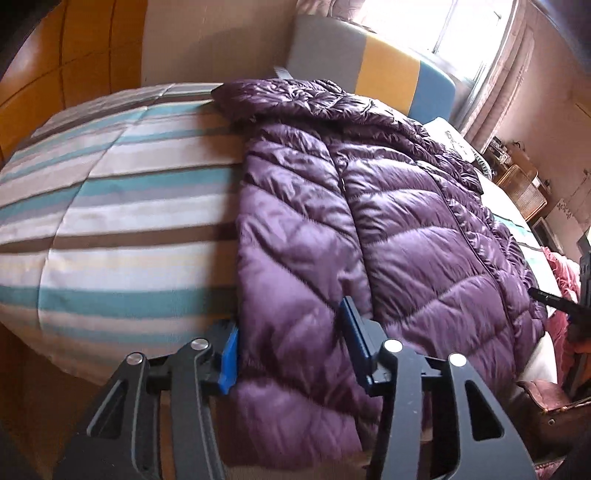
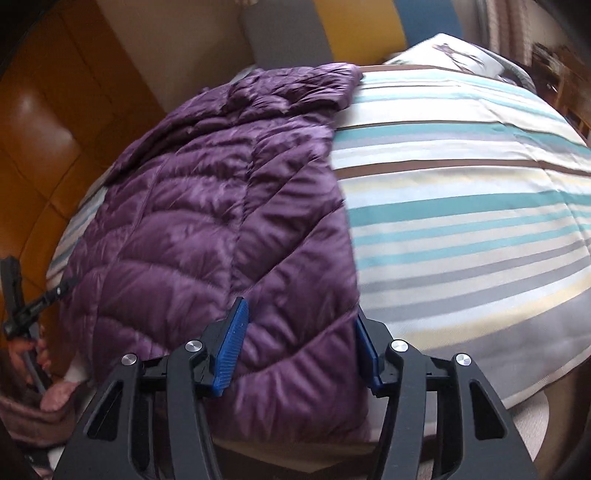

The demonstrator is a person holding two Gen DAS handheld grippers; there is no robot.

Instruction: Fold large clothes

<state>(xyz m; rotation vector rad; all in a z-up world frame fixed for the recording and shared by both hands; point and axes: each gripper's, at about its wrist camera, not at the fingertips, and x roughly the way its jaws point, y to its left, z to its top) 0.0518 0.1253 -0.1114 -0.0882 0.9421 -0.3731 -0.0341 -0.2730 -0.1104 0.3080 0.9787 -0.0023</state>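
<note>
A purple quilted puffer jacket lies flat on a striped bedspread, hood end far, hem at the near bed edge. My left gripper is open, its blue pads either side of the jacket's near left hem corner. In the right wrist view the jacket covers the left half of the bedspread. My right gripper is open, its pads astride the jacket's near right hem corner. Each gripper shows at the edge of the other's view: the right, the left.
A headboard in grey, yellow and blue stands at the far end. A pillow lies by it. Wooden floor lies to the left of the bed. A bright window and cluttered furniture stand at the right.
</note>
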